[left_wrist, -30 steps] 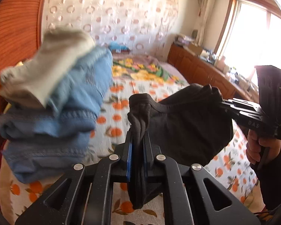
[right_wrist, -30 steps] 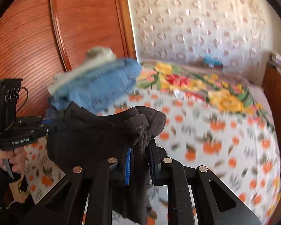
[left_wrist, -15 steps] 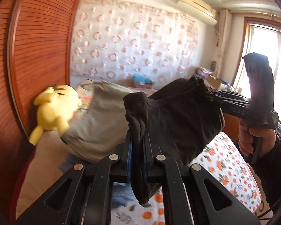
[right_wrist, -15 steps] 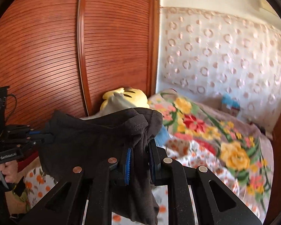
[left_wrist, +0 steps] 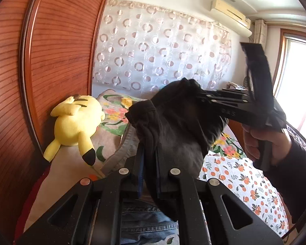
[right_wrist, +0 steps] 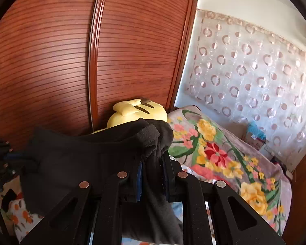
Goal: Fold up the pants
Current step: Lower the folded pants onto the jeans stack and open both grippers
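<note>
A pair of black pants (left_wrist: 179,126) hangs bunched between both grippers, lifted above the bed. My left gripper (left_wrist: 148,149) is shut on one gathered end of the cloth, which droops below the jaws. In the left wrist view the right gripper (left_wrist: 195,97) comes in from the right, held by a hand (left_wrist: 263,143), and bites the far edge. In the right wrist view the black pants (right_wrist: 87,159) stretch left toward the left gripper (right_wrist: 20,157). My right gripper (right_wrist: 152,157) is shut on their folded corner.
A yellow plush toy (left_wrist: 75,122) lies against the red-brown wooden wardrobe (left_wrist: 57,51). Beige and blue jeans (left_wrist: 144,222) lie stacked below the left gripper. The bed has an orange-print sheet (left_wrist: 240,177) and a floral blanket (right_wrist: 224,155). A window (left_wrist: 295,77) is at right.
Both grippers rose and swung left with the pants toward the wardrobe. The stacked jeans dropped low in view, and the yellow plush toy came into sight.
</note>
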The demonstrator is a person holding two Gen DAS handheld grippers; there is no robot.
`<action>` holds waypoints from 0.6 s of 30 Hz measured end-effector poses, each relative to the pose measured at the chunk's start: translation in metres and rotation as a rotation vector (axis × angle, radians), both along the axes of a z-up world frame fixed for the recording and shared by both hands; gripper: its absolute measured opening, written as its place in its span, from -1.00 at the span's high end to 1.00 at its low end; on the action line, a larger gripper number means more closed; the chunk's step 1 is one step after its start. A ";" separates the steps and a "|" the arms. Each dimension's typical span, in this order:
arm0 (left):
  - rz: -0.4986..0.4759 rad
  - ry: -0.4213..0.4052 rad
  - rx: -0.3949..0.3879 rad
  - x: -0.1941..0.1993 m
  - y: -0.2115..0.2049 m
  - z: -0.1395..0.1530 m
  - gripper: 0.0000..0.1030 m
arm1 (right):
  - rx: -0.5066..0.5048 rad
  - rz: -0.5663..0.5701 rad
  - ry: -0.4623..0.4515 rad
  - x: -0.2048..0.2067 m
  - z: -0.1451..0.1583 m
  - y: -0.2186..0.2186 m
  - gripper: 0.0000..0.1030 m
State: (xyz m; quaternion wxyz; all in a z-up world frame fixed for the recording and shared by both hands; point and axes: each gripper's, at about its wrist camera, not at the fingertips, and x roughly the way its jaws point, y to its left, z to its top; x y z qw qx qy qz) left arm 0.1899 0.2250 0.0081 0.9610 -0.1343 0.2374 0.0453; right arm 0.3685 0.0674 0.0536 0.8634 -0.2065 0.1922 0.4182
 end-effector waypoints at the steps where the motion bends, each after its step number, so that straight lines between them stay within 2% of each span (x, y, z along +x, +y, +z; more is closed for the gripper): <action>1: 0.002 0.001 -0.007 0.000 0.002 -0.001 0.80 | -0.006 0.006 -0.003 0.003 -0.001 0.006 0.69; 6: 0.016 0.025 -0.042 -0.002 0.008 -0.012 0.80 | -0.041 0.051 -0.022 0.019 -0.012 0.040 0.69; 10: 0.042 0.055 -0.055 -0.001 0.012 -0.018 0.80 | -0.042 0.073 0.029 0.036 -0.022 0.057 0.68; 14: 0.048 0.083 -0.061 -0.004 0.017 -0.021 0.70 | -0.011 0.061 0.109 0.053 -0.026 0.050 0.41; 17: 0.044 0.064 -0.015 -0.009 0.013 -0.014 0.38 | 0.063 0.059 0.223 0.067 -0.021 0.031 0.31; 18: 0.048 0.054 0.001 -0.011 0.010 -0.011 0.15 | 0.078 0.057 0.232 0.069 -0.018 0.025 0.29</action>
